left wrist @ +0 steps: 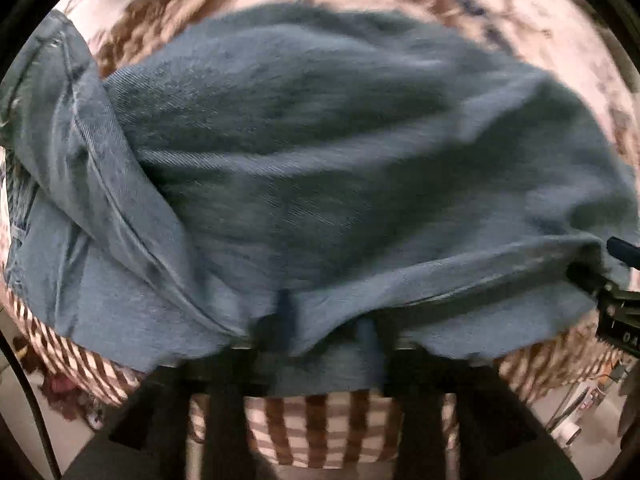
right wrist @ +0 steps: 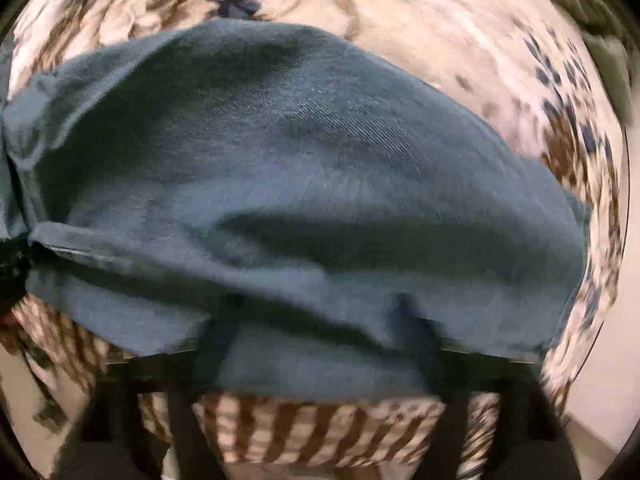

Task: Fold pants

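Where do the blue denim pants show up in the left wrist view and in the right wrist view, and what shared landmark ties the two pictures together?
Left wrist view: the pants fill the middle, a seamed fold at left, the near hem draped at the bottom.
Right wrist view: the pants span the centre, left edge to right, the hem low in the picture.
Shared landmark: the brown-and-white striped border of the floral cover, below the hem in both.

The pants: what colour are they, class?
Blue denim pants, lying on a floral and striped cover; clearest in the right wrist view.

Fingertips (left wrist: 285, 312) partly under blurred pants (left wrist: 320, 160).
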`<state>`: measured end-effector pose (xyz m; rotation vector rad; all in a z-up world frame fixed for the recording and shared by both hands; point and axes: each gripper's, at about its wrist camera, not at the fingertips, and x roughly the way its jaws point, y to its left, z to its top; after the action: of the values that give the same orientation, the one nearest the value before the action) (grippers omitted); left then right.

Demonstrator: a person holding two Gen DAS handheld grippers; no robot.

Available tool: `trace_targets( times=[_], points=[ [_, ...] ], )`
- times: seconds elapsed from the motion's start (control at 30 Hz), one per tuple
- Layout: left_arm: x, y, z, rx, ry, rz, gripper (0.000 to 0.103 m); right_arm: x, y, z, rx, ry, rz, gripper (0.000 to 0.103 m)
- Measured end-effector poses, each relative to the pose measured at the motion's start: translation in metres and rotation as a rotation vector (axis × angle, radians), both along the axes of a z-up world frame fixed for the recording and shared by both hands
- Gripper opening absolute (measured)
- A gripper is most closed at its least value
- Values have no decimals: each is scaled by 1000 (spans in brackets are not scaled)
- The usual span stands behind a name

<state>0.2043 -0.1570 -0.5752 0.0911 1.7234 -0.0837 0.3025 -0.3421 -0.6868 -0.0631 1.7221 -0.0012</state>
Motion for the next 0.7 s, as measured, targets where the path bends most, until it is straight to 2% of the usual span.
trace_targets(
  times=[0.03,0.1,0.2,0.3,0.4,0.47,0.53,0.63,0.7],
  points=[
    [-3,-5,9,-30,-17,-12,69,-6,-3,11,35,-15,-48,89],
    [-7,-14,29,-48,-58,-41,83,-14,-11,26,79,-32,-131,89],
    [-13,-28,63,-85,-149,-82,88,-32,-32,55,131,-75,-284,89],
    [-15,-42,87,-82,-242,-128,101,-54,-70,80,169,-125,-496,89],
    [-11,-67,89,-11,-311,-188,101,-77,-129,94,135,-170,-734,89],
    [-13,-69,87,25,-320,-221,101,-89,-169,91,135,-187,-855,89],
    [-5,-85,72,63,-322,-229,101,-103,-211,78,152,-180,-993,89],
    [5,-103,58,67,-312,-217,101,-127,-260,61,133,-188,-1146,87],
    [9,-114,53,80,-306,-225,101,-138,-284,50,100,-187,-1185,83]
  ],
)
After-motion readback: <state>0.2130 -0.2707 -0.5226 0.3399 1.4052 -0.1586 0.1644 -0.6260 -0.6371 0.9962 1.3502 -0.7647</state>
